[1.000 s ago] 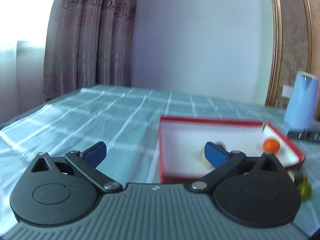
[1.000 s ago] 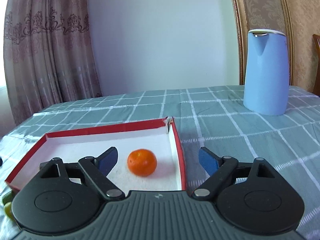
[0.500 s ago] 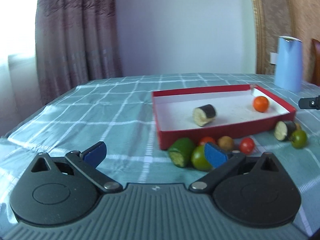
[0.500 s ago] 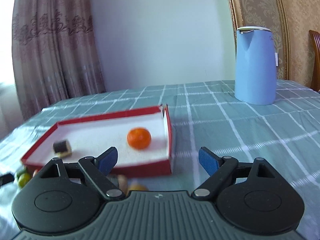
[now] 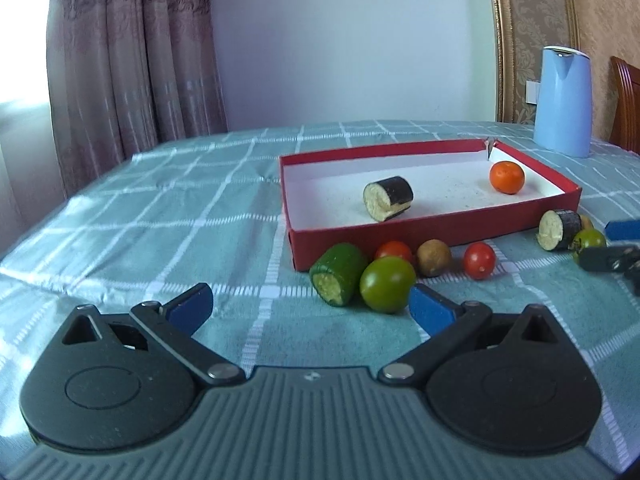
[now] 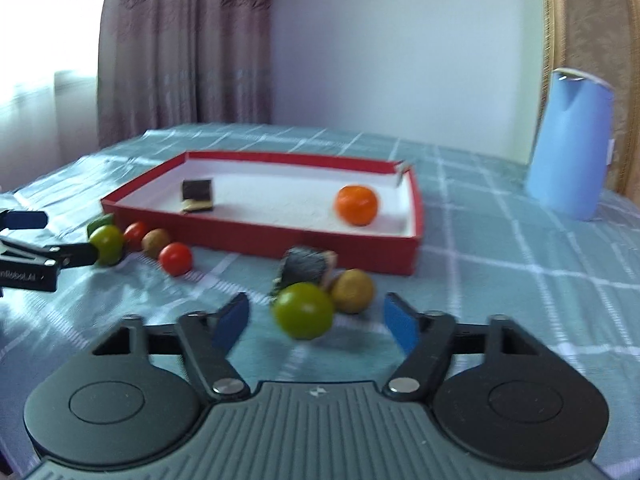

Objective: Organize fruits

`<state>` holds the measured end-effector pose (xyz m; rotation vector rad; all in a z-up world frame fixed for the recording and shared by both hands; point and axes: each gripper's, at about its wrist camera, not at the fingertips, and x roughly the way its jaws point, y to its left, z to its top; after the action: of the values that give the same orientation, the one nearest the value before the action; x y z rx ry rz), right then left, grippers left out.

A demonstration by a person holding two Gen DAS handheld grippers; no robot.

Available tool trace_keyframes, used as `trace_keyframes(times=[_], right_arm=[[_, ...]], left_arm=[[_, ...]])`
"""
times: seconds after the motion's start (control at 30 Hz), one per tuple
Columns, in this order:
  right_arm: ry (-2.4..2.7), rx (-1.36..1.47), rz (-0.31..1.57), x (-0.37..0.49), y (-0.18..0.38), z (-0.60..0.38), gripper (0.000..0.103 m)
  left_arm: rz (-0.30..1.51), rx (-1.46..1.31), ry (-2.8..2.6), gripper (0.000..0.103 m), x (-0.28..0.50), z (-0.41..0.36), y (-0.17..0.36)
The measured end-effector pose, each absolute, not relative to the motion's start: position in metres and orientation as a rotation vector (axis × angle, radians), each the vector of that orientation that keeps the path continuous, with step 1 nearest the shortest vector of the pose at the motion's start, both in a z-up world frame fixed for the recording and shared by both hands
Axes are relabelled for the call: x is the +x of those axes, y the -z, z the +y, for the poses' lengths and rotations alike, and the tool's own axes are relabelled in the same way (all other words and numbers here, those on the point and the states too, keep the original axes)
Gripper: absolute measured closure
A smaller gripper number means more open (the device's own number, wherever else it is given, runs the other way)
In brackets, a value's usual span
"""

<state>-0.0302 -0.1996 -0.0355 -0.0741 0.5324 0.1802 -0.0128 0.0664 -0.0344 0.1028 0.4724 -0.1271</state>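
Note:
A red box (image 5: 436,233) (image 6: 256,236) with a white floor holds an orange (image 5: 507,177) (image 6: 357,205) and a dark cut piece (image 5: 388,198) (image 6: 197,195). In front of it lie a green cut piece (image 5: 338,274), a green tomato (image 5: 387,284), red tomatoes (image 5: 479,260), a brown fruit (image 5: 434,258) and another dark piece (image 5: 559,229). My left gripper (image 5: 310,308) is open, just short of the green tomato. My right gripper (image 6: 316,324) is open with a second green tomato (image 6: 304,311) between its fingers, untouched; a brown fruit (image 6: 353,290) lies behind it.
A blue kettle (image 5: 563,102) (image 6: 570,146) stands at the back right on the checked teal tablecloth (image 5: 160,208). Curtains hang behind the table's far left. A wooden chair back (image 5: 626,104) shows at the right edge. Each gripper shows in the other's view.
Both grippers have drawn back from the box and dropped lower. The loose fruits in front of the box have come into view. Both stay open.

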Motion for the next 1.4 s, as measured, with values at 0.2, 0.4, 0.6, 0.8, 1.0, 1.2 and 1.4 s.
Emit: trace_keyframes(times=[0.2,0.4,0.6,0.8,1.0,1.2,1.4], right_arm=[[-0.188,-0.024,0.6,-0.011,0.04,-0.198,0.052],[-0.191,0.033,0.594,-0.011,0.04,-0.207,0.069],[-0.19,0.044,0.596,-0.011,0.04,-0.21,0.069],[-0.189,0.042,0.595,-0.011,0.04,-0.209,0.069],[-0.191,0.048,0.596,-0.011,0.039,-0.209,0.069],[-0.193,0.053,0.595,-0.011,0.039,-0.209,0.069],[-0.194,0.057,0.595,-0.011,0.039,-0.21,0.069]], left_arm=[[0.477,0.07,0.141,0.0,-0.013,0.071,0.035],[0.376,0.139,0.152,0.0,-0.028,0.061,0.032],[0.326,0.241,0.183,0.0,-0.032,0.035,0.031],[0.349,0.291,0.29,0.02,-0.032,0.019,0.032],[0.37,0.341,0.33,0.02,-0.031,0.009,0.04],[0.44,0.312,0.398,0.018,-0.017,0.009,0.039],[0.487,0.295,0.434,0.012,-0.001,0.021,0.034]])
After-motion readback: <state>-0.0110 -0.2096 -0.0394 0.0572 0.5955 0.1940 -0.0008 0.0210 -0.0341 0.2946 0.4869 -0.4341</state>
